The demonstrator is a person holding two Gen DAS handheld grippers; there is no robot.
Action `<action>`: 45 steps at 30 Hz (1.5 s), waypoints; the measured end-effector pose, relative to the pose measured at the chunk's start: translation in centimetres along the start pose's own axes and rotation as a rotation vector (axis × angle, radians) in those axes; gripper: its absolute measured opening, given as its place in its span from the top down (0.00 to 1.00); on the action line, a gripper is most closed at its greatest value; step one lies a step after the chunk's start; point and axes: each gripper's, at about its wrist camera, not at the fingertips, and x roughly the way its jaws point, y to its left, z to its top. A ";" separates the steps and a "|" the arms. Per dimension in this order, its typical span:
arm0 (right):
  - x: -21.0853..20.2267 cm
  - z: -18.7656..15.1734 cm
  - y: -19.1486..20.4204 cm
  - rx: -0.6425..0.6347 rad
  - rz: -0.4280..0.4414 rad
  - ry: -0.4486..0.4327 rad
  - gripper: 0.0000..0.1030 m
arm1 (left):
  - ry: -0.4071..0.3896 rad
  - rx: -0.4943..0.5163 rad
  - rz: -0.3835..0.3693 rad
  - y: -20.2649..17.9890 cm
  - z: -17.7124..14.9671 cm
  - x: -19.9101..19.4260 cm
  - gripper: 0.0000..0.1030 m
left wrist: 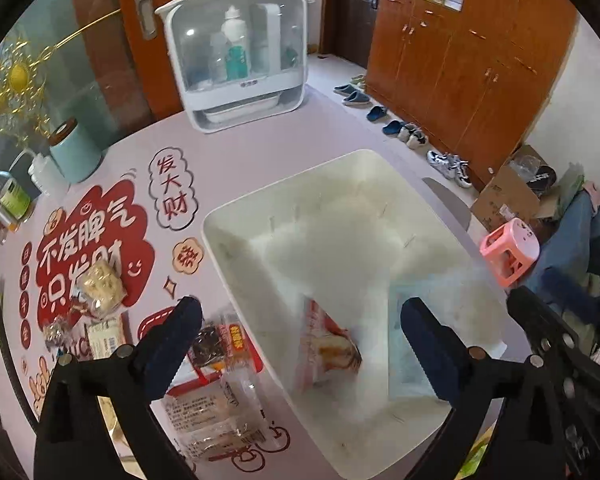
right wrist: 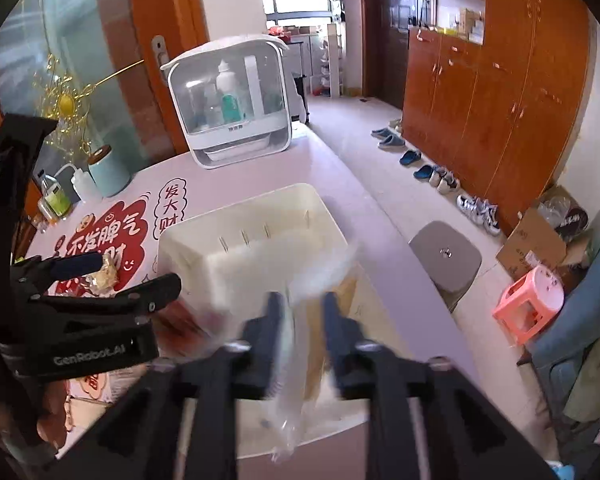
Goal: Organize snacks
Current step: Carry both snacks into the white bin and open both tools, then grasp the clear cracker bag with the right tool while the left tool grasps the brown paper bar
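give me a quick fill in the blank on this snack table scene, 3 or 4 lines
1. The left gripper hangs over the cream bin with its jaws wide ____.
2. A red snack packet lies ____ the cream bin.
3. The small plastic stool on the floor is ____ in colour.
4. A clear snack bag sits between the fingers of the ____ gripper.

Missing words: open; inside; pink; right

**Both grippers angled down**

The left gripper (left wrist: 300,320) tilts steeply downward, jaws spread wide with nothing pressed between them. The right gripper (right wrist: 298,312) sits at its 3 o'clock, jaws partly apart, pads blurred.
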 end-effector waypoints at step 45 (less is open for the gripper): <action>-7.3 -2.1 11.0 -0.076 0.145 -0.116 0.36 | -0.261 -0.171 0.229 14.6 -12.1 -17.2 0.04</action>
